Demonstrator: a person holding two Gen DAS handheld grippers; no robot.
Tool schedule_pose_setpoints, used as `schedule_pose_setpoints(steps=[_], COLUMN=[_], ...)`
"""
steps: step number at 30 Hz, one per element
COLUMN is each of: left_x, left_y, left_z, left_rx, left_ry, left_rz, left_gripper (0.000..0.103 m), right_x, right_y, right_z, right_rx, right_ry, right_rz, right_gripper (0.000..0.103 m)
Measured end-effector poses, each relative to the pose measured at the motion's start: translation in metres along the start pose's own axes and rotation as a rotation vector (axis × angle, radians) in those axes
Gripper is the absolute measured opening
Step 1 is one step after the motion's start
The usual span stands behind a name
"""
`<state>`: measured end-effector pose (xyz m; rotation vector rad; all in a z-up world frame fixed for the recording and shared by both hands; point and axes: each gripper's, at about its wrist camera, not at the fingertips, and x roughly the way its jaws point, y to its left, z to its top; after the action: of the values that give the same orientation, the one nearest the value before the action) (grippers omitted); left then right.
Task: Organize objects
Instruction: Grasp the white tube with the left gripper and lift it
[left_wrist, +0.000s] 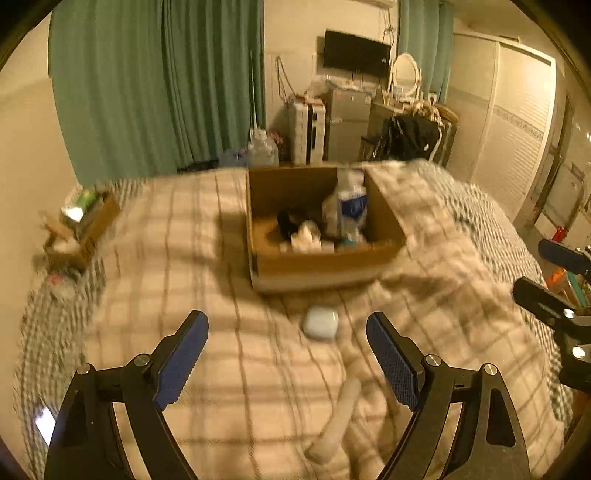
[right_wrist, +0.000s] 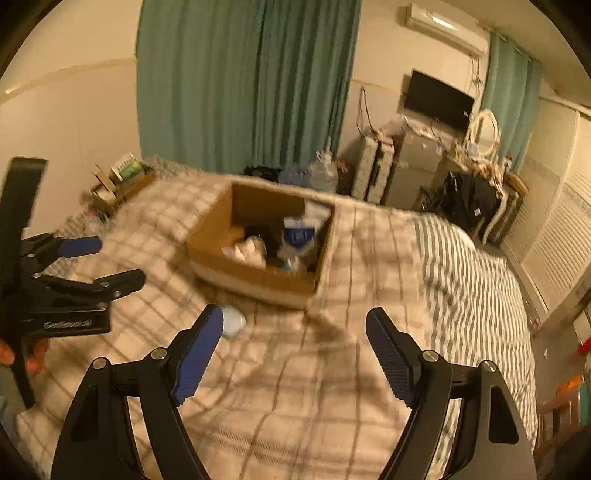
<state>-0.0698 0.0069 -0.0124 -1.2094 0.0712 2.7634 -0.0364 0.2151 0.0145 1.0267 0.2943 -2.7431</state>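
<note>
Your left tongs (left_wrist: 287, 356) and right tongs (right_wrist: 294, 354): black angular frames, silver round screw heads at the pivots, blue ribbed pads (left_wrist: 391, 363). Pale lettering, unreadable, on the left body. Bare fingers (right_wrist: 31, 354) grip its handle.

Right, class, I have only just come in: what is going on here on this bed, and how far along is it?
A person is tidying loose things into an open cardboard box that stands on a checked blanket. The box already holds a blue-and-white pack and other items too blurred to name. A small white case lies on the blanket just in front of the box. The left gripper and right gripper are both open and hold nothing.
</note>
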Motion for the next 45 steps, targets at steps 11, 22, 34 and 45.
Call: schedule_pose_setpoints(steps=[11,22,34,45], left_x=[0.07,0.111,0.046,0.024], left_y=[-0.044,-0.07,-0.013,0.013], left_z=[-0.072,-0.105,-0.079,-0.07], left_rx=[0.134,0.254,-0.019,-0.108], left_ry=[0.2,0.397,0.254,0.203], left_rz=[-0.026,-0.143,-0.242,-0.287], left_gripper=[0.085,0.027,0.007,0.007], right_x=[0.064,0.077,0.055,0.062], right_y=[0.007,0.011,0.006,0.012], right_z=[-0.058,-0.065,-0.061,-0.061], right_rx=[0.042,0.067,0.082,0.069], right_ry=[0.179,0.222,0.184,0.195], right_rz=[0.022,0.051,0.011,0.018], right_gripper=[0.079,0.079,0.079,0.079])
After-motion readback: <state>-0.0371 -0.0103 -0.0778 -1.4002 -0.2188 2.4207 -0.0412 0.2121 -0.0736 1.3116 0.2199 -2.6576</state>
